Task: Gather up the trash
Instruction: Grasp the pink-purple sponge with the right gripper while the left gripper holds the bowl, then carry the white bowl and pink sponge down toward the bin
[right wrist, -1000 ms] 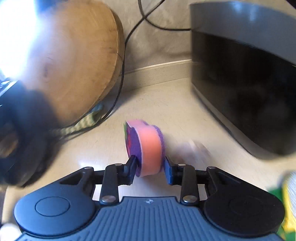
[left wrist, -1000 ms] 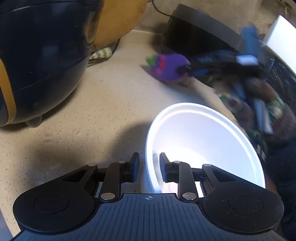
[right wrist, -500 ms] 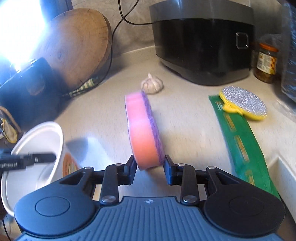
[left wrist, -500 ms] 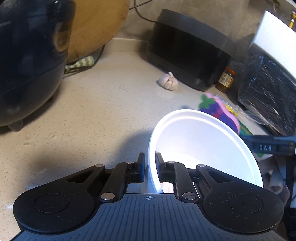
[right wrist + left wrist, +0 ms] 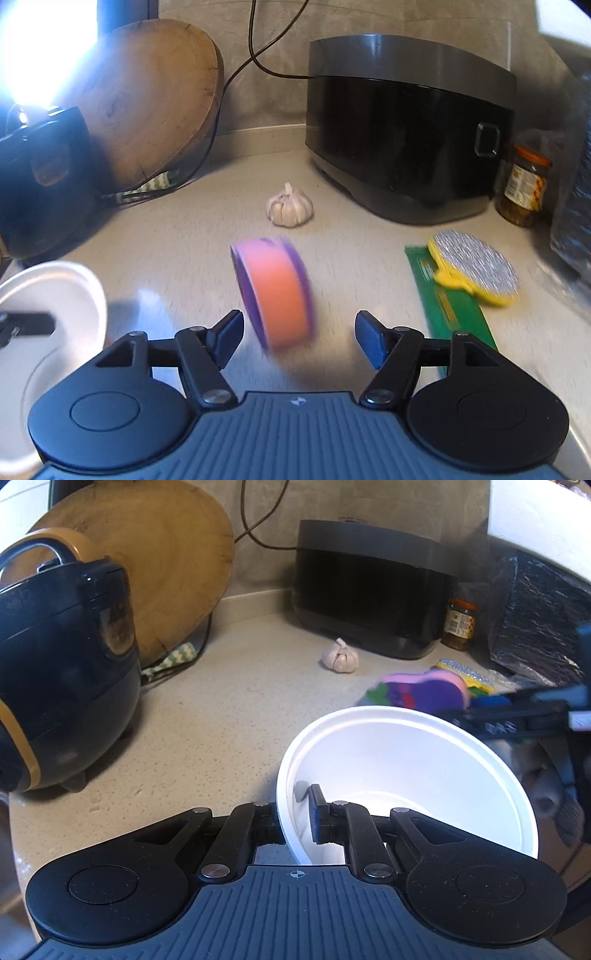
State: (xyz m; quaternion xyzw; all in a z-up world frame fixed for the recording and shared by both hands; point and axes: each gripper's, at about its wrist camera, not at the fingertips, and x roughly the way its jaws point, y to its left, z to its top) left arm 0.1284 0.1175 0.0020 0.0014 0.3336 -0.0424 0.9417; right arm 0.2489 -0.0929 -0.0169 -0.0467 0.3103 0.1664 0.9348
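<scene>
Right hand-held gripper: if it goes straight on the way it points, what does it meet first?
The purple-and-orange sponge, which sits blurred just ahead between the opening fingers of the right hand-held gripper, no longer gripped. Beyond it lies the garlic bulb, though depth is hard to judge through the fisheye.

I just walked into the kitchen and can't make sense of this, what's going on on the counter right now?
A person is clearing the counter with a handheld gripper in each hand. The left gripper pinches the rim of a white foam bowl, one finger inside and one outside. The right gripper has its jaws opening, and the purple and orange sponge sits blurred between them, touched by neither pad. A garlic bulb, a round yellow scrubber and a green wrapper lie on the countertop.
</scene>
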